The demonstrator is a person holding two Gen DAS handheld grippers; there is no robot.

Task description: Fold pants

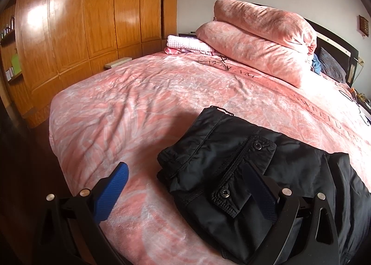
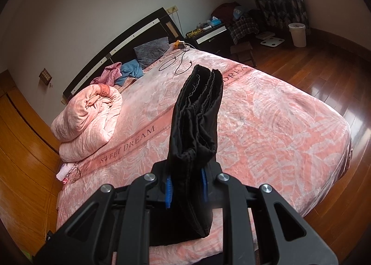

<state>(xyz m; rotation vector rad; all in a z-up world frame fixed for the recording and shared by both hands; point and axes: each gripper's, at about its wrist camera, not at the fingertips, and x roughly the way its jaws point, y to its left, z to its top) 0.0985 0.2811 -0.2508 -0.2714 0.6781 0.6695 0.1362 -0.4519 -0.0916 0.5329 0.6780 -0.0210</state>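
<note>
Two grippers | your left gripper (image 1: 185,181) gapes wide over the folded black pants (image 1: 231,160); your right gripper (image 2: 186,186) clamps the pants (image 2: 197,111) above the pink bed (image 2: 266,125)

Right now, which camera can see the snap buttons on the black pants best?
The left wrist view. There the black pants lie folded on the pink bed with both snap buttons facing the camera. The right wrist view shows only the pants' stacked edges, pinched in the right gripper; no buttons show.
</note>
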